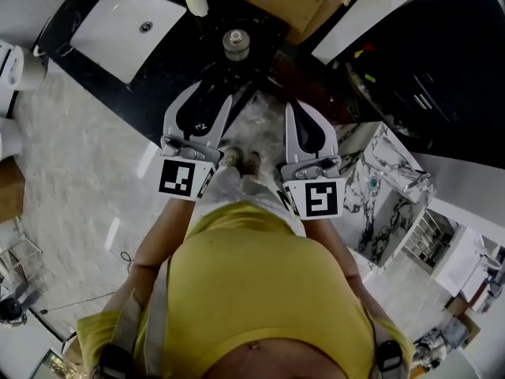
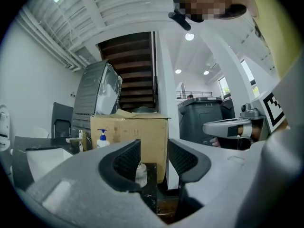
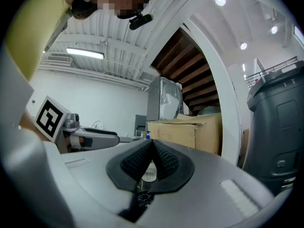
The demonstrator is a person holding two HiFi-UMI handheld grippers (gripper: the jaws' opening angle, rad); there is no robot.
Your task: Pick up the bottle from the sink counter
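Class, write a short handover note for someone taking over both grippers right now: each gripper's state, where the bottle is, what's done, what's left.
Left gripper: jaws apart, nothing between the pads, pointed toward the bottle.
Right gripper: jaws together, holding nothing.
Bottle: small, clear, grey-topped, upright on the black counter, ahead of both grippers, untouched.
Done: nothing picked up yet.
Left: reach in, close on the bottle, lift it off the counter.

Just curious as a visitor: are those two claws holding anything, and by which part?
Nothing is held: left gripper open and empty, right gripper shut on nothing; the bottle stands untouched on the counter.
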